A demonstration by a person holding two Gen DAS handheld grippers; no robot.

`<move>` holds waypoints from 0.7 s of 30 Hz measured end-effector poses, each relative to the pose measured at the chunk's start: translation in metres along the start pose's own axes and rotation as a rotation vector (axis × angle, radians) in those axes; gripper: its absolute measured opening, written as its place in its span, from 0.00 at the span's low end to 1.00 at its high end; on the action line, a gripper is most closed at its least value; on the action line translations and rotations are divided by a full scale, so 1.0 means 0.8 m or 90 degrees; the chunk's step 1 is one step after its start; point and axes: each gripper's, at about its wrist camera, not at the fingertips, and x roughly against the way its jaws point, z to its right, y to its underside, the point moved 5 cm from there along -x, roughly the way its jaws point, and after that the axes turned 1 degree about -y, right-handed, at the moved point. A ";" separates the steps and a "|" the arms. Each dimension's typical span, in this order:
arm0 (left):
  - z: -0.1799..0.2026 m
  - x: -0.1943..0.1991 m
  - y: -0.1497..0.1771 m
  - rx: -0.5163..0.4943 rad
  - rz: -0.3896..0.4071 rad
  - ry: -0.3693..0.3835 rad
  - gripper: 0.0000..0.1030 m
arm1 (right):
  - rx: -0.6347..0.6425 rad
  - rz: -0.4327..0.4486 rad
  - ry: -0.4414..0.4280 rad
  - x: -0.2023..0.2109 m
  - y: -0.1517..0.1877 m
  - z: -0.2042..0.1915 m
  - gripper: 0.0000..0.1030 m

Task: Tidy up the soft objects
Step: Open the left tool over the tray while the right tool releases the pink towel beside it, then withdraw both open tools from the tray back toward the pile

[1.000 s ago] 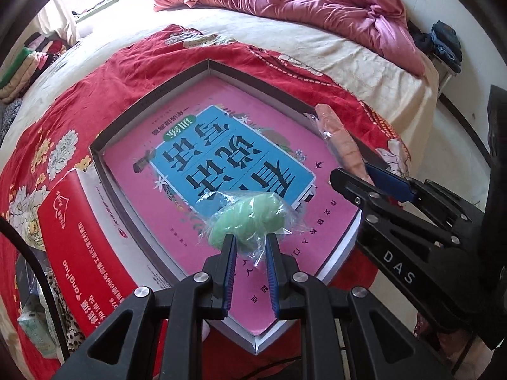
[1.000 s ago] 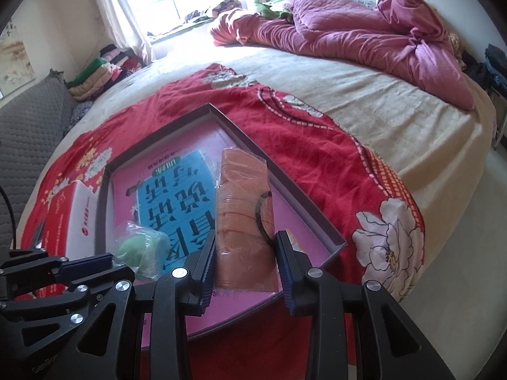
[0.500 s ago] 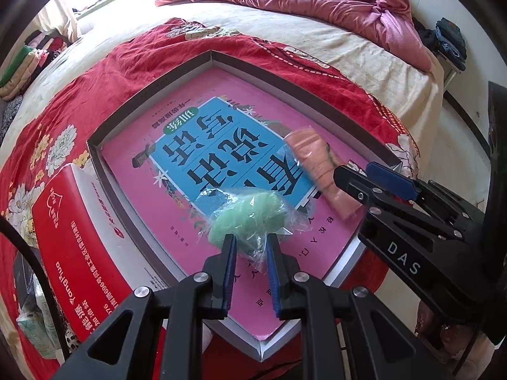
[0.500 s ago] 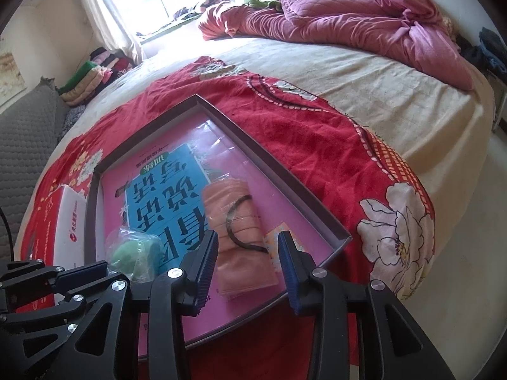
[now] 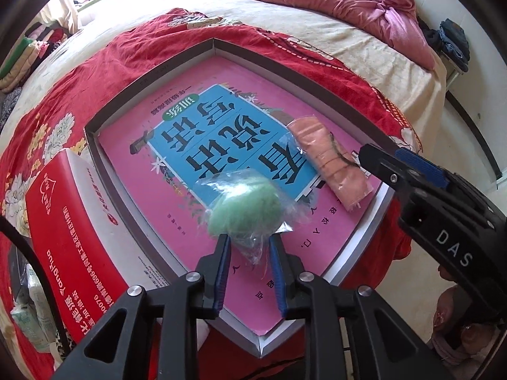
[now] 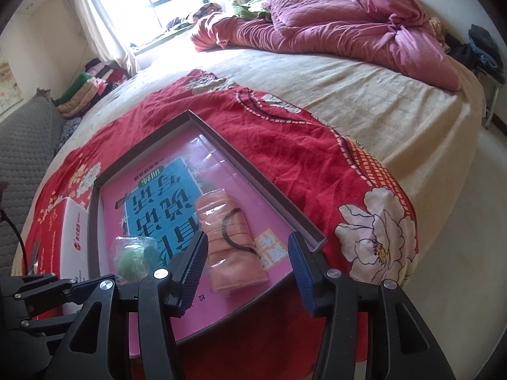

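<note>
A shallow box [image 5: 358, 234] [image 6: 304, 224] with a pink and blue printed bottom lies on the red floral blanket. My left gripper [image 5: 249, 243] is shut on the clear wrap of a green soft bundle [image 5: 244, 209] [image 6: 134, 261], holding it over the box's near part. An orange rolled cloth in clear wrap [image 5: 329, 161] [image 6: 233, 237] lies in the box on its right side. My right gripper [image 6: 247, 250] is open and empty, pulled back just short of the orange roll; its fingers [image 5: 412, 164] also show in the left wrist view.
A red and white carton [image 5: 69, 247] [image 6: 71, 247] stands against the box's left side. A crumpled pink quilt [image 6: 348, 28] lies at the far end of the bed. Folded clothes [image 6: 85, 91] are stacked by the window. The bed's edge and the floor [image 6: 459, 253] are at right.
My right gripper set the orange roll down in the box, opened wide and drew back. My left gripper kept its grip on the green bundle and shifted slightly over the box.
</note>
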 end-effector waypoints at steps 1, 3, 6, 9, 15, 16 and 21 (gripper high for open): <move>0.000 0.001 0.000 0.001 0.001 -0.001 0.24 | 0.001 0.001 0.000 0.001 0.000 0.000 0.53; -0.001 0.004 0.001 0.001 0.004 -0.001 0.30 | 0.002 0.004 0.002 0.005 -0.001 -0.002 0.54; -0.002 0.008 0.002 0.004 0.007 -0.002 0.37 | 0.002 0.006 0.002 0.008 -0.001 -0.003 0.54; -0.004 0.012 0.004 0.007 0.010 0.000 0.42 | 0.007 0.008 0.004 0.012 -0.001 -0.006 0.55; -0.008 0.027 0.006 0.009 0.032 -0.004 0.49 | 0.022 0.022 0.019 0.025 -0.002 -0.013 0.62; -0.011 0.030 0.007 0.016 0.037 -0.006 0.50 | 0.023 0.025 0.023 0.027 -0.002 -0.014 0.63; -0.019 0.050 0.014 0.035 0.066 0.008 0.50 | 0.020 0.028 0.019 0.037 0.000 -0.015 0.64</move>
